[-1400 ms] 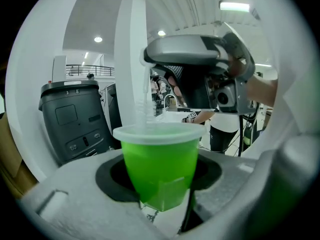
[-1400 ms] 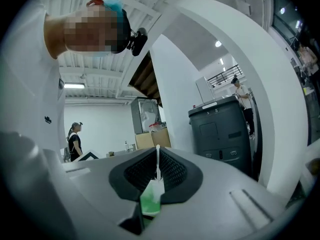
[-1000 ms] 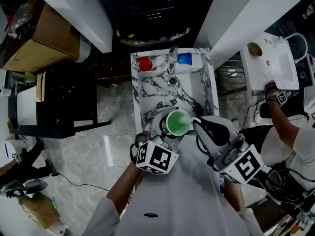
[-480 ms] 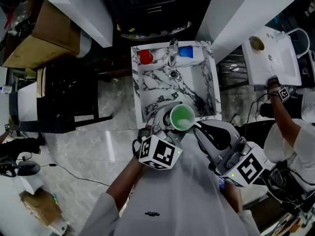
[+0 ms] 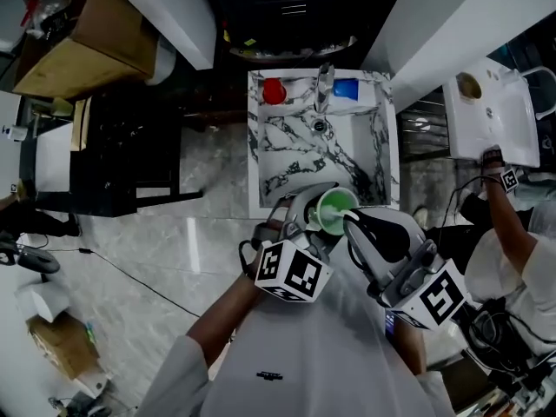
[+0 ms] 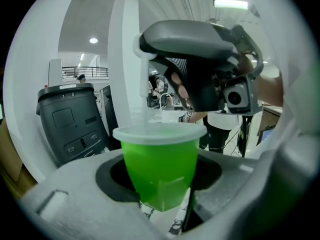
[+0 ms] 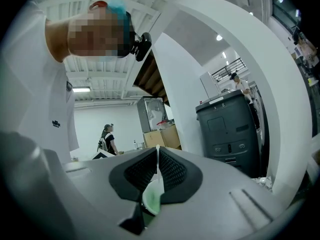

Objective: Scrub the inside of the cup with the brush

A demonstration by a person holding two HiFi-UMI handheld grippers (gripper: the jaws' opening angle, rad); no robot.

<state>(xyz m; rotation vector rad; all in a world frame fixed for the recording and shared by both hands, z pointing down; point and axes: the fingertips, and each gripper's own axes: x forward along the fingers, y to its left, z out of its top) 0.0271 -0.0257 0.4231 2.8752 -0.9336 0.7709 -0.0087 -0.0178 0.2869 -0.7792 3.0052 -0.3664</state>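
Green cup (image 5: 333, 208) clamped in the left gripper's (image 5: 306, 215) jaws, over the marble sink's (image 5: 254, 172) rim. White brush handle (image 7: 158, 174) pinched tight in the right gripper's (image 5: 350, 219) jaws, dipping into the cup.

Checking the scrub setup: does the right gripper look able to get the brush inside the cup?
Probably yes: the left gripper holds the cup mouth-up and uncovered, and the brush clamped in the right gripper reaches down into it, nothing between.

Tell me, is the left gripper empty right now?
No, the left gripper has its jaws closed on the green cup, one jaw against each side of it.
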